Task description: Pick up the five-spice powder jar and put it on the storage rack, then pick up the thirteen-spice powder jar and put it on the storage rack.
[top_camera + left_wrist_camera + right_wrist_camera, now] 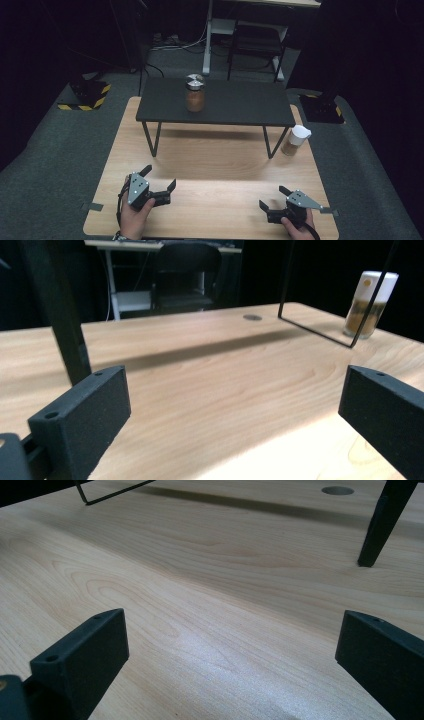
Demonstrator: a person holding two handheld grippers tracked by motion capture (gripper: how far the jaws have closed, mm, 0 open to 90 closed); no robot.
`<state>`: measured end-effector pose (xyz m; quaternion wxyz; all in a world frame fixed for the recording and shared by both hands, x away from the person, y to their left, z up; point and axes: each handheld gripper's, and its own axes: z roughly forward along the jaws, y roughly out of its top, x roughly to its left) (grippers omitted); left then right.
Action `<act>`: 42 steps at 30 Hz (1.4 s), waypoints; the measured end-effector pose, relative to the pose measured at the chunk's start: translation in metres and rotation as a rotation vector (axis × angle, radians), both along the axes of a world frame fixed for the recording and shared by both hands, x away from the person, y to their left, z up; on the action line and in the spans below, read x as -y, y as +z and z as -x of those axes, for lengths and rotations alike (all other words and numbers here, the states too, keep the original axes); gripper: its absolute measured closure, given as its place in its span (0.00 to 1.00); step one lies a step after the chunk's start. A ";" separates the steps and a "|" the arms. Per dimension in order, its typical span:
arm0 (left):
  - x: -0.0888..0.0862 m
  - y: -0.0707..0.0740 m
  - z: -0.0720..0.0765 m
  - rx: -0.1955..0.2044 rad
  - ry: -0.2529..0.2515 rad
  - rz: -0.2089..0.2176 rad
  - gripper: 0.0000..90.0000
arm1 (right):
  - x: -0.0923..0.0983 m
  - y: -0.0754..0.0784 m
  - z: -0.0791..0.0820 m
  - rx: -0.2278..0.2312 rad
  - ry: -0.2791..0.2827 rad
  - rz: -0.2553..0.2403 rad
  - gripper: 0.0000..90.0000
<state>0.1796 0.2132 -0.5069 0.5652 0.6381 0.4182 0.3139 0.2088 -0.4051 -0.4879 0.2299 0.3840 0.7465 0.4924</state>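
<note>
Table: one light wooden table fills the foreground, with grey carpet around it.
Shelf: one low black shelf on thin wire legs stands on the far half of the table.
Grippers: two, both low over the near edge and well apart. The left gripper is in the person's left hand, jaws spread wide and holding nothing; the right gripper is likewise spread and unloaded.
Containers: two. One glass jar with a shiny metal lid stands upright on the shelf top, holding something brown. One white-capped container stands on the table just beside the shelf's right leg, its lower part tan and brown; it also appears at far right in the left gripper view.
Position: both containers sit far from either gripper.
</note>
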 end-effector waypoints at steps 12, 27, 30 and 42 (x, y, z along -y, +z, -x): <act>-0.002 -0.012 0.006 -0.075 0.002 -0.043 0.01 | 0.000 0.000 0.000 -0.002 0.002 0.001 0.00; 0.001 -0.007 0.002 -0.141 0.004 -0.098 0.01 | 0.000 0.000 0.000 0.002 0.011 0.002 0.00; 0.006 -0.003 0.002 -0.152 -0.006 -0.143 0.01 | 0.000 0.000 0.000 -0.002 0.007 -0.002 0.00; 0.008 0.001 -0.001 -0.174 -0.021 -0.172 0.01 | -0.001 0.001 0.000 -0.004 0.007 0.004 0.00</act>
